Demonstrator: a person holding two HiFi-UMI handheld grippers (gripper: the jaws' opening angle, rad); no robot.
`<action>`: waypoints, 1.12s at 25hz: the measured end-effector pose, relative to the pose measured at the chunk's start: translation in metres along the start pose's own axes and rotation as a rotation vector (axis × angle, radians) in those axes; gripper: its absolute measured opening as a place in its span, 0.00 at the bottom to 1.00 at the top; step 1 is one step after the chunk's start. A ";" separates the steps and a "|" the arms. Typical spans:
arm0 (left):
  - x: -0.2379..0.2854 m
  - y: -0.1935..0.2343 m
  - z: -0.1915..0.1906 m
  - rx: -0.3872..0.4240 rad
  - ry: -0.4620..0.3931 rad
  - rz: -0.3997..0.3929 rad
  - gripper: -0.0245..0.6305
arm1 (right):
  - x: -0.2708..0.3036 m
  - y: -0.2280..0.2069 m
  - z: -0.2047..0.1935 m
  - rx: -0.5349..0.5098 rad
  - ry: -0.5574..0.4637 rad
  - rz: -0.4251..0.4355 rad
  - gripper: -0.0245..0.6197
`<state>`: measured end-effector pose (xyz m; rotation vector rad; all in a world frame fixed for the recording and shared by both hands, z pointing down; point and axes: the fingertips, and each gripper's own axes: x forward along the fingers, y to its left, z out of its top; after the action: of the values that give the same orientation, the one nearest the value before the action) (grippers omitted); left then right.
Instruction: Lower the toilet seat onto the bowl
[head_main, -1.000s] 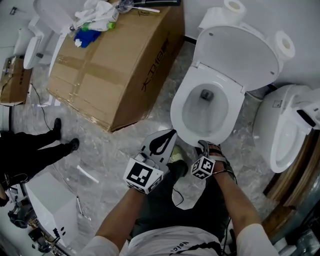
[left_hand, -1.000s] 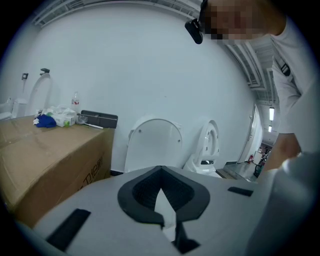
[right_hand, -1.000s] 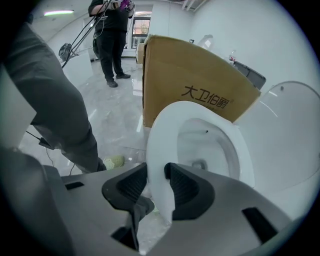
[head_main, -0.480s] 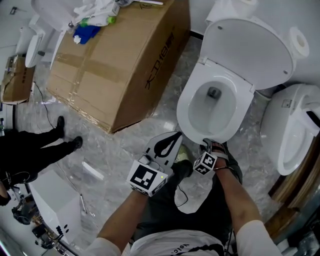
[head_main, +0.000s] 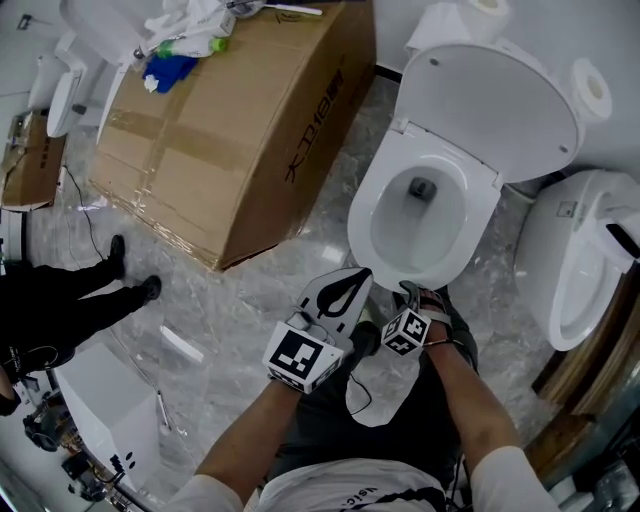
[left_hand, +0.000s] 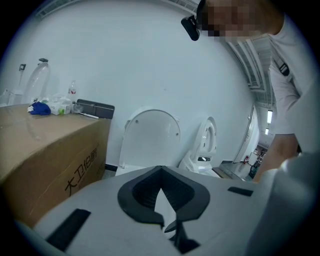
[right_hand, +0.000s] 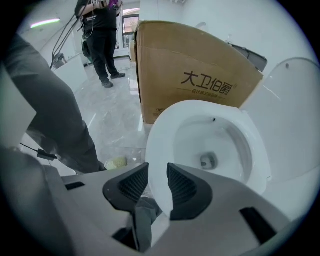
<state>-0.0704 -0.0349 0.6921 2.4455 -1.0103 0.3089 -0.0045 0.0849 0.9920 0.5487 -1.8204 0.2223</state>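
Toilet seat (head_main: 359, 225) on bowl (head_main: 445, 240), drain (head_main: 421, 187) visible inside; front between closing R gripper (right_hand: 157, 174) jaws; L gripper (left_hand: 161, 169) jaws together.

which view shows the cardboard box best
The head view: the cardboard box shows nearly whole, top and side. The left gripper view catches only its corner at the left; the right gripper view shows one printed face behind the toilet bowl.
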 end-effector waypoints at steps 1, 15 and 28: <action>0.000 -0.002 -0.001 0.000 0.005 -0.006 0.05 | -0.006 -0.001 0.005 0.009 -0.016 -0.002 0.24; -0.029 -0.044 0.056 0.029 0.033 -0.032 0.05 | -0.155 -0.029 0.076 0.205 -0.217 -0.009 0.10; -0.079 -0.097 0.168 0.083 -0.036 -0.060 0.05 | -0.358 -0.084 0.179 0.377 -0.520 -0.071 0.08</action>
<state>-0.0524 -0.0123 0.4842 2.5586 -0.9551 0.2936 -0.0355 0.0281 0.5883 1.0056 -2.2708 0.4079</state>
